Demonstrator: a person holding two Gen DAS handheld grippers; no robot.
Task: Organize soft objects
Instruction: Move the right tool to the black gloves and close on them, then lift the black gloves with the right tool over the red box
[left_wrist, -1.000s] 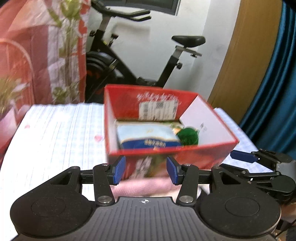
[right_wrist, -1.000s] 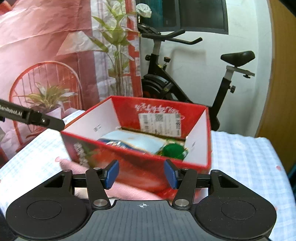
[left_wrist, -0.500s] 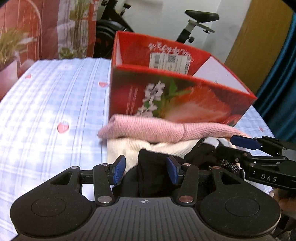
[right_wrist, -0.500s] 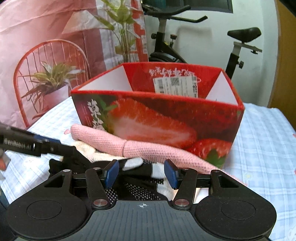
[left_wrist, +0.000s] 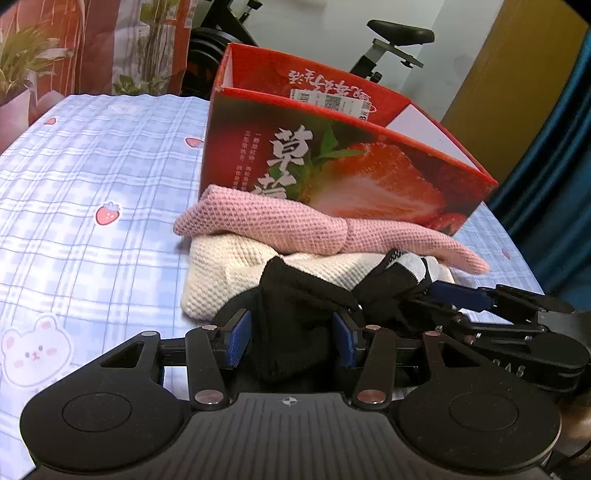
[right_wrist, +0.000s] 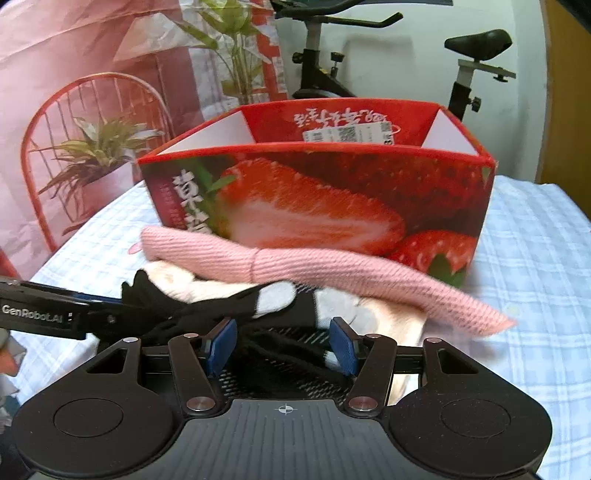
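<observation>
No soft item is seen boxed yet: pink cloth (left_wrist: 295, 229), cream cloth (left_wrist: 229, 269) and black fabric (left_wrist: 295, 314) are left before the strawberry box (left_wrist: 332, 155), with black fabric lying ungripped between the parted jaws of left gripper (left_wrist: 291, 338) and right gripper (right_wrist: 279, 345)

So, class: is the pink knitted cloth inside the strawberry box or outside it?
Outside. The pink knitted cloth lies on the pile of cloths in front of the strawberry box, against its front wall.

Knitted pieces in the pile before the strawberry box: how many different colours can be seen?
3. A pink knit lies on top against the box; a cream knit sits under it; a black piece lies nearest, between the left gripper fingers. More may be hidden underneath.
</observation>
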